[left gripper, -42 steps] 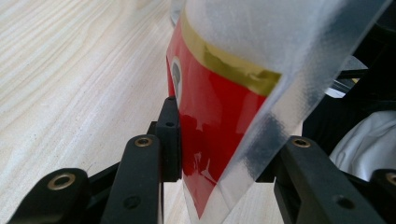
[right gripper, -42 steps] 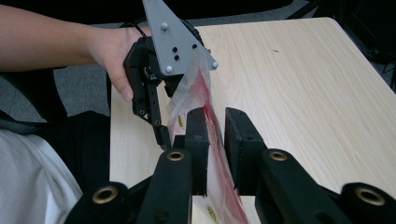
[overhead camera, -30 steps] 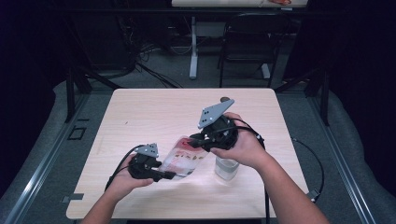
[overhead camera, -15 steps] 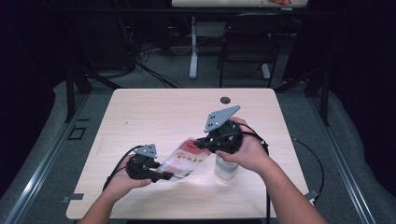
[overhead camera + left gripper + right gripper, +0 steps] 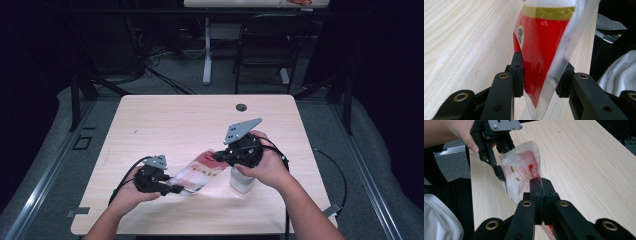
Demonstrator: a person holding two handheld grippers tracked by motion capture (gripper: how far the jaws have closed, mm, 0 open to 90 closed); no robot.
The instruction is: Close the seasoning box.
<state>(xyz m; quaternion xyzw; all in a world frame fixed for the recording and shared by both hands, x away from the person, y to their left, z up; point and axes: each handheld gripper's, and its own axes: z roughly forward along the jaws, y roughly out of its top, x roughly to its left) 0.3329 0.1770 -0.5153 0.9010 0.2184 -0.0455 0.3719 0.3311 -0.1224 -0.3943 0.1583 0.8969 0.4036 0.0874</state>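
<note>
A clear plastic pouch [image 5: 196,173] with red print is held stretched between the two tongs above the near half of the worktop [image 5: 175,125]. The left tongs [image 5: 540,75] are half open, with both pads pressed on one end of the pouch. The right tongs [image 5: 541,187] have just been closing and are now pinched tight on the pouch's other edge. A clear jar [image 5: 242,181] is seen beside the right hand [image 5: 267,167], close to the near right edge. The far half of the pale wood worktop lies free, apart from a small dark grommet [image 5: 241,107]. Grey floor [image 5: 60,150] and dark surroundings are seen around.
</note>
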